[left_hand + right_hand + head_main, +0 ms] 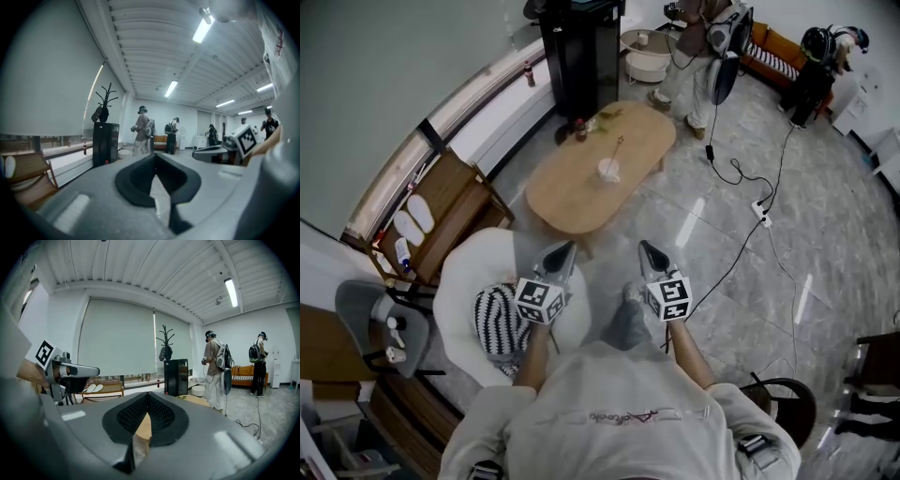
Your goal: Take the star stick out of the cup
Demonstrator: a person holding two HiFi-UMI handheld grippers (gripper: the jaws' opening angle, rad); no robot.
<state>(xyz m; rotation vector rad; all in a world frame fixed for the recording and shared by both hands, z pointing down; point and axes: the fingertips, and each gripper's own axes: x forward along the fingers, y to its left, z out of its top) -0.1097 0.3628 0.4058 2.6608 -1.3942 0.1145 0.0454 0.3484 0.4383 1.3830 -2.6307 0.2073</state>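
Observation:
A white cup stands on the oval wooden table, with the thin star stick leaning out of it toward the far side. Both grippers are held up in front of the person, well short of the table and apart from the cup. The left gripper is shut with nothing in it, its jaw tips meeting in the left gripper view. The right gripper is shut and empty too, as its own view shows. Neither gripper view shows the cup.
A white armchair with a striped cushion sits by the person's left. A wooden chair, a black cabinet, small bottles on the table's far end, a floor cable and people at the back.

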